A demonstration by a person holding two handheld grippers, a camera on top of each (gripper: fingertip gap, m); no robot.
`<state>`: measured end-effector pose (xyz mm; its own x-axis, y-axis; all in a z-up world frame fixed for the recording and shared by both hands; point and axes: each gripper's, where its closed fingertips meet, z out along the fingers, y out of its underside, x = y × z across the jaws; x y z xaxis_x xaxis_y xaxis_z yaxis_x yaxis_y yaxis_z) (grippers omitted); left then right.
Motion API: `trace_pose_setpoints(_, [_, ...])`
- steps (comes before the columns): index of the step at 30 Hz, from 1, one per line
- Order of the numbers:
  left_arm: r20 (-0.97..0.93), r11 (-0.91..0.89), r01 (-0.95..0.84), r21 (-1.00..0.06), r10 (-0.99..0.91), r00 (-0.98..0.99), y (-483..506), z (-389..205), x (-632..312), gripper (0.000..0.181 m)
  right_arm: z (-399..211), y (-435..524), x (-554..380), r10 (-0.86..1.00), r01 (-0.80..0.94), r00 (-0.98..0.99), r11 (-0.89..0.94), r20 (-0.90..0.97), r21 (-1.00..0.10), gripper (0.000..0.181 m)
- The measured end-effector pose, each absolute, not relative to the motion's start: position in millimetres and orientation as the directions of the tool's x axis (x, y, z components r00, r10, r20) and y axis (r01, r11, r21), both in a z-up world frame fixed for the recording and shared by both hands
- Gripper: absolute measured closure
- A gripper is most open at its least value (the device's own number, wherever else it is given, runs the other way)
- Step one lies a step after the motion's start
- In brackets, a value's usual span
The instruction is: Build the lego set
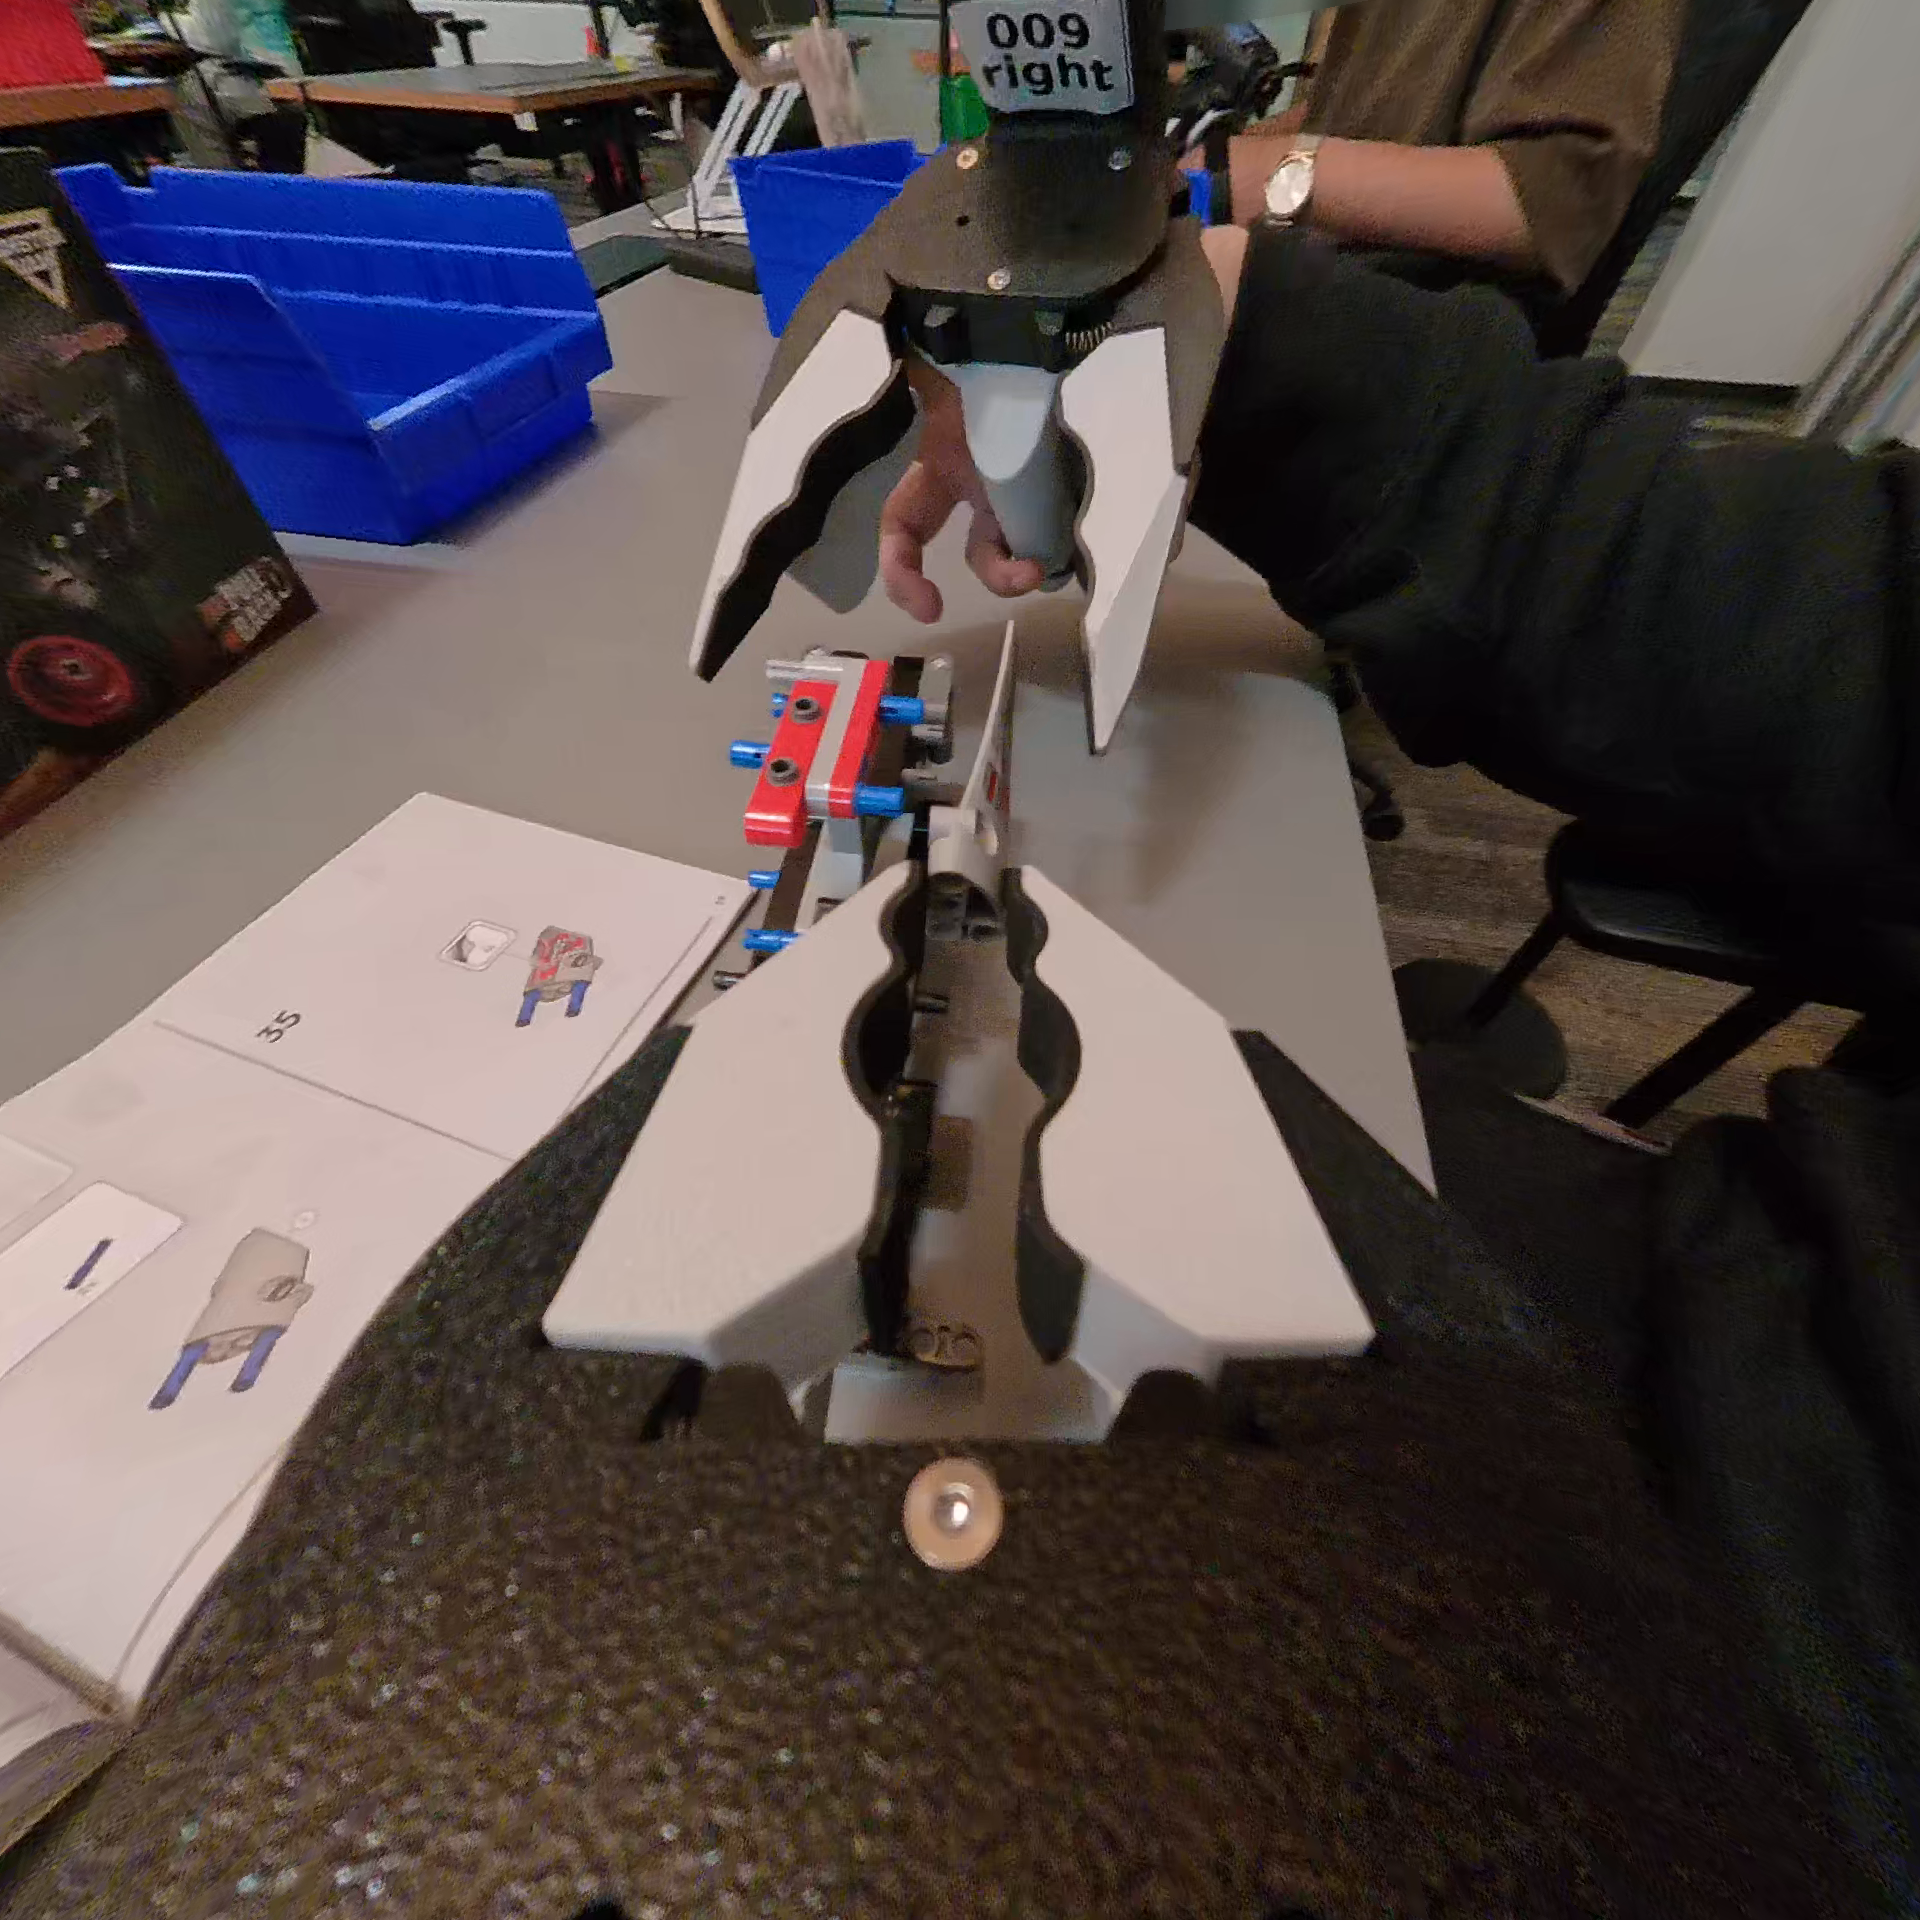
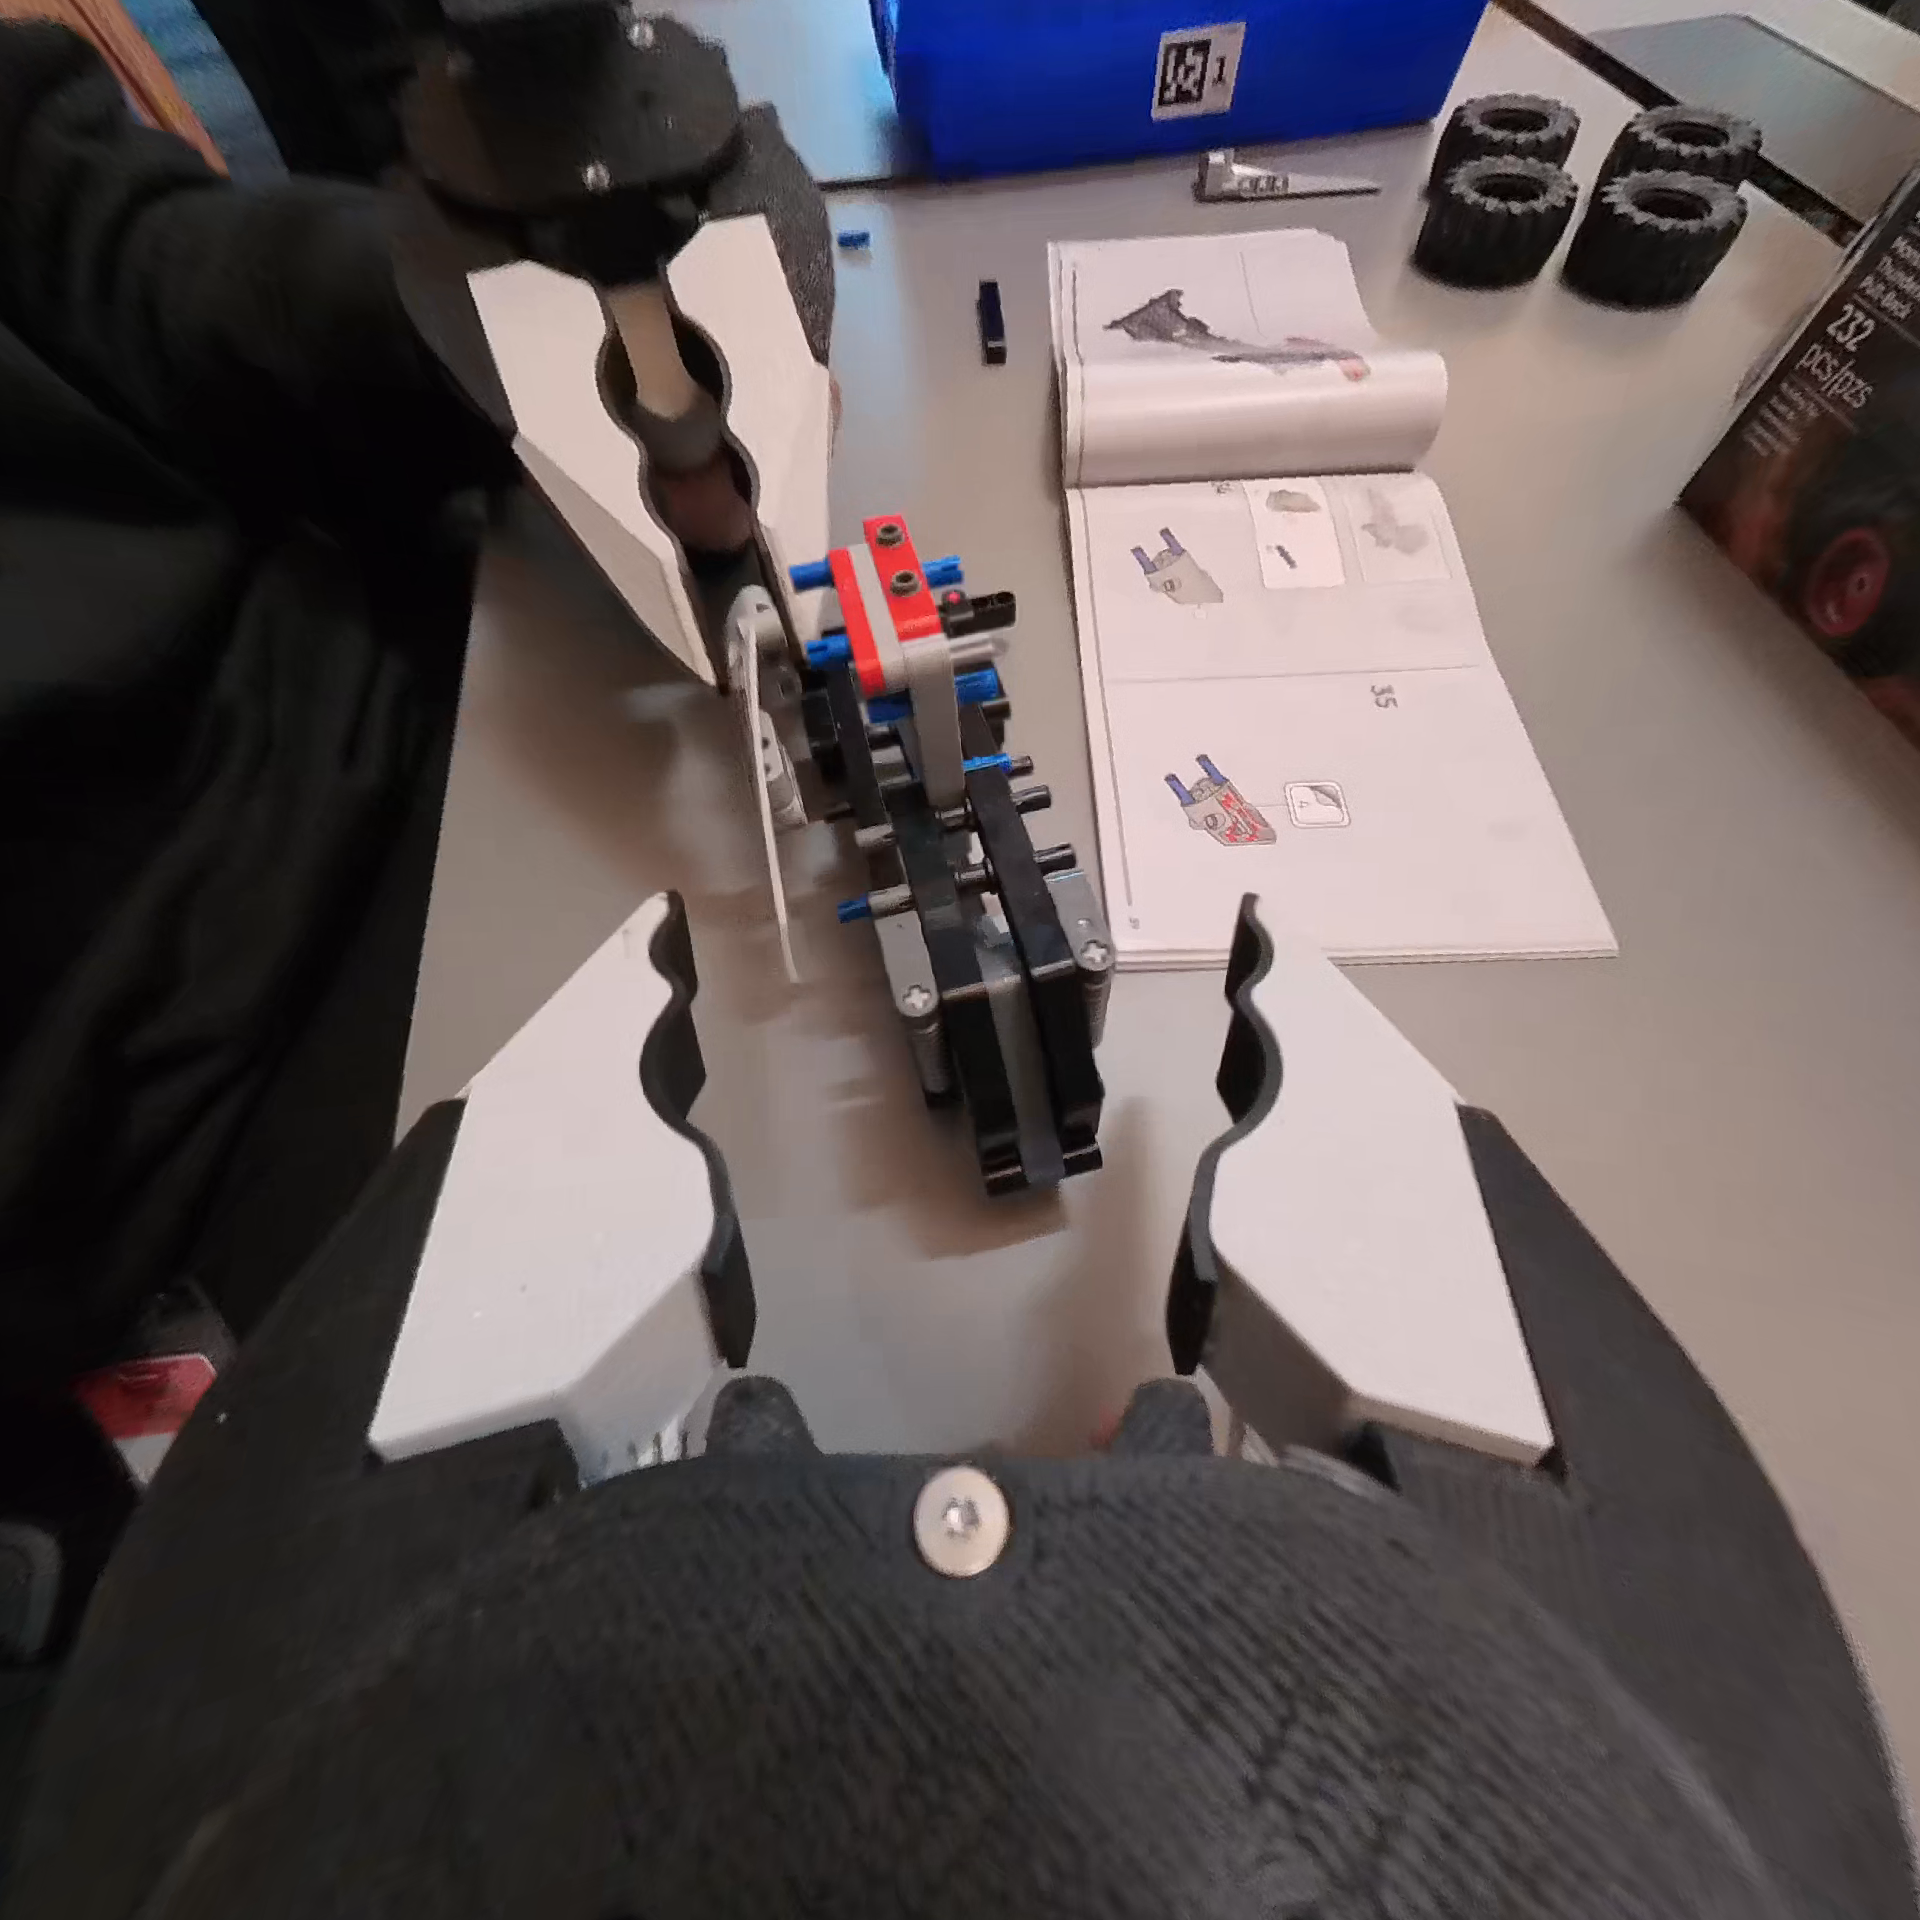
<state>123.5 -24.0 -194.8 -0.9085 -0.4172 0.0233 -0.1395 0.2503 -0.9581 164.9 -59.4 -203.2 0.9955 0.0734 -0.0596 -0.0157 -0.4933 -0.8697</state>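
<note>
The lego model (image 1: 821, 748) is a long black frame with a red and grey block, blue pins and a thin white panel (image 1: 995, 727); it lies on the grey table (image 1: 520, 665). My left gripper (image 1: 958, 894) is shut on the model's near end, at the white panel and a grey piece. In the right wrist view this left gripper (image 2: 753, 649) pinches the model's far end (image 2: 894, 592). My right gripper (image 2: 956, 914) is open and empty, with its jaws on either side of the model's black end (image 2: 1029, 1039) and not touching it. It shows in the left wrist view (image 1: 904, 701) just above the model.
An open instruction booklet (image 2: 1299, 727) lies beside the model. Several black tyres (image 2: 1579, 197), the set's box (image 2: 1829, 468), a blue bin (image 2: 1143, 73), a dark blue piece (image 2: 990, 322) and a grey piece (image 2: 1268, 182) are farther off. The table edge (image 1: 1382, 987) is close to the model. My hands' fingertips stand some 7 cm from each other.
</note>
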Motion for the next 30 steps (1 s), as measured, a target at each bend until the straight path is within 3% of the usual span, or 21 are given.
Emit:
trace_pose_setpoints(8, [-0.079,0.309,-0.078,-0.948,-0.463,-0.883,-27.5,-198.7,123.6,0.170,-212.2,-54.2,160.1,0.056,-0.088,0.990,-0.481,-0.131,-0.873,0.109])
trace_pose_setpoints(14, [-0.131,0.346,-0.052,-0.937,-0.485,-0.865,-24.8,-200.7,117.4,0.170,-226.2,-58.1,153.5,0.009,-0.067,0.997,-0.500,-0.082,-0.863,0.099])
trace_pose_setpoints(21, [-0.135,0.344,-0.029,-0.938,-0.444,-0.886,-22.7,-199.3,123.1,0.170,-229.7,-57.4,157.0,-0.016,-0.045,0.999,-0.514,-0.043,-0.857,0.105])
trace_pose_setpoints(27, [-0.085,0.318,-0.036,-0.947,-0.356,-0.930,-25.0,-198.6,123.4,0.169,-234.9,-58.9,159.9,-0.071,-0.095,0.995,-0.523,-0.068,-0.847,0.100])
trace_pose_setpoints(30, [0.024,0.222,-0.102,-0.970,-0.327,-0.945,-28.1,-187.5,118.0,0.169,-235.3,-62.5,160.8,-0.103,-0.097,0.993,-0.524,-0.050,-0.846,0.094])
